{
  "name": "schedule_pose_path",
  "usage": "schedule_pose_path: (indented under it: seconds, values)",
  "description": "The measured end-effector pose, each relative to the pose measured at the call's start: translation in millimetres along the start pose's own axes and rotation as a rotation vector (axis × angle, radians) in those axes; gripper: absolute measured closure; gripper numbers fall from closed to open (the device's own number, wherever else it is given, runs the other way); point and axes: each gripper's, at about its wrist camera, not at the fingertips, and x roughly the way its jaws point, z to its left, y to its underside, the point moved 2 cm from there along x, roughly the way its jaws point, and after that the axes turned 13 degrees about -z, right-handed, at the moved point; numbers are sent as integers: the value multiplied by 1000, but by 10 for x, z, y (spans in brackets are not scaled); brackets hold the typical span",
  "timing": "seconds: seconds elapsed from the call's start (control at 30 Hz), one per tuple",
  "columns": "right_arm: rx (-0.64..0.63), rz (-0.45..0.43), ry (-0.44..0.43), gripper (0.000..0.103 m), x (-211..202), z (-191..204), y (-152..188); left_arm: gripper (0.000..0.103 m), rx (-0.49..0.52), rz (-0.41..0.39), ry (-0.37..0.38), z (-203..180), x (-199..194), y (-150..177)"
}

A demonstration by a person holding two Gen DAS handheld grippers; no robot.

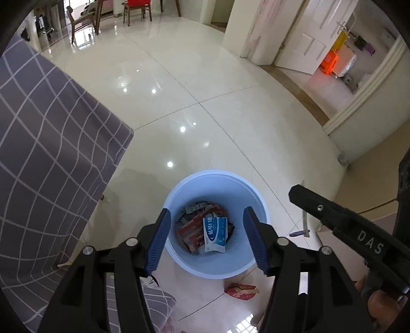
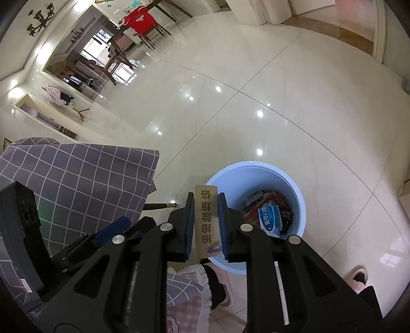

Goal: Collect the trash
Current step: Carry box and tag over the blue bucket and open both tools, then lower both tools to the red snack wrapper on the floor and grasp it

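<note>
A light blue bin (image 1: 212,189) stands on the tiled floor, holding red wrappers (image 1: 191,230) and a blue-and-white packet (image 1: 215,234). My left gripper (image 1: 207,212) hangs open directly above the bin's mouth with nothing between its blue pads. My right gripper (image 2: 205,195) is shut on a tan card (image 2: 206,217) printed with dark characters and tied with a purple tassel. It holds the card over the near-left rim of the bin (image 2: 256,176). One of my right gripper's fingers (image 1: 333,212) shows at the right of the left wrist view. A crumpled red wrapper (image 1: 241,290) lies on the floor beside the bin.
A grey checked cloth (image 1: 51,153) drapes furniture left of the bin. A person's pink slippers (image 2: 358,279) stand close behind the bin. Glossy tiled floor (image 1: 205,89) stretches beyond to dining chairs (image 1: 135,10) and a white door (image 1: 307,38).
</note>
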Motion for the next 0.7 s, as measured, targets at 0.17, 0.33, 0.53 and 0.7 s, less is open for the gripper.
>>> schedule_pose_path:
  seconds: [0.17,0.33,0.53,0.7]
  values:
    - [3,-20,24,43,-34,3,83,44,-9,17,1,-9,-24,41]
    - [42,-35,39,43,-172,-221,182,41,3,26,7,-145,15,115]
    - [106,-57,77,43,-453,-822,516,35,37,76,82,-503,161,498]
    - [155,-57,176,43,-651,-1513,1011,35,100,142,187,-928,383,1153]
